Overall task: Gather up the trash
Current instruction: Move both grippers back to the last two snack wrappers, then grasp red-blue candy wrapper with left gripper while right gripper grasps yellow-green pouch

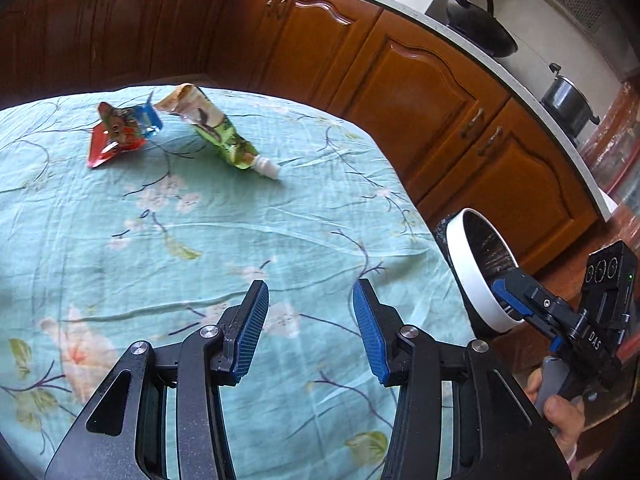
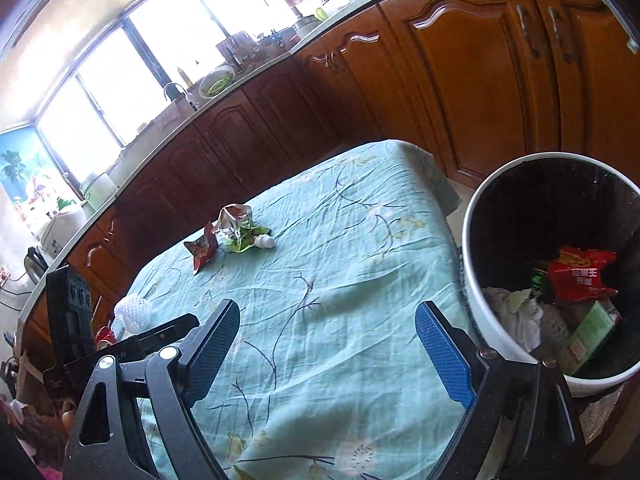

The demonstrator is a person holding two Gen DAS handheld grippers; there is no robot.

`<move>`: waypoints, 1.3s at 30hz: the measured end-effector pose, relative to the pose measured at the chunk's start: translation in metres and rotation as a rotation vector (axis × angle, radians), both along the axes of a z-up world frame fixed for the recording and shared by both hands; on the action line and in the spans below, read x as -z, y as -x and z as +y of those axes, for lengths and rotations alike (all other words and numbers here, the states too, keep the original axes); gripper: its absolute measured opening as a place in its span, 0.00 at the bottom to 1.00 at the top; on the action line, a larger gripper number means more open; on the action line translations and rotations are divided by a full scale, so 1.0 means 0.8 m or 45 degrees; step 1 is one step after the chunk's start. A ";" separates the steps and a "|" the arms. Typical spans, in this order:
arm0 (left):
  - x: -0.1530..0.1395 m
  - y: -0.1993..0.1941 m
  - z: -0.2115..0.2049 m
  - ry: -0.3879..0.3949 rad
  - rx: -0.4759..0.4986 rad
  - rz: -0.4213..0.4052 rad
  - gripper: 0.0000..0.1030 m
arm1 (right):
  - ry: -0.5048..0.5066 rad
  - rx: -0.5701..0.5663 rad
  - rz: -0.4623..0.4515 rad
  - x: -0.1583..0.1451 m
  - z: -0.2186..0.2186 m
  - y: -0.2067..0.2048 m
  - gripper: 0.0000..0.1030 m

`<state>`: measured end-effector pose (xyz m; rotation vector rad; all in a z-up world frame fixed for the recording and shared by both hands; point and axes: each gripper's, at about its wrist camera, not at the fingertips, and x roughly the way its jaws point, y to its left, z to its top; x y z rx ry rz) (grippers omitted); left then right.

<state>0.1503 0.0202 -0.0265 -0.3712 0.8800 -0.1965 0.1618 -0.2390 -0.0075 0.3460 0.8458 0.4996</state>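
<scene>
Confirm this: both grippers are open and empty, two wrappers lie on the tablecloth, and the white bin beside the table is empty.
Not quite: the bin is not empty. The right wrist view shows a red packet and other trash inside. The rest stands: left gripper and right gripper are open and empty, and the red wrapper and green pouch lie on the tablecloth.
</scene>
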 end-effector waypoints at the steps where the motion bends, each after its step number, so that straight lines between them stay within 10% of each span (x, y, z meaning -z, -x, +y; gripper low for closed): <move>1: 0.001 0.003 0.008 -0.001 -0.014 0.001 0.43 | 0.003 -0.015 -0.002 0.001 0.008 -0.001 0.89; 20: 0.013 0.006 0.117 0.004 -0.209 0.017 0.43 | 0.071 -0.217 0.006 0.008 0.124 -0.058 0.87; 39: 0.002 -0.081 0.174 -0.112 -0.309 0.005 0.43 | 0.115 -0.367 -0.015 0.019 0.226 -0.169 0.48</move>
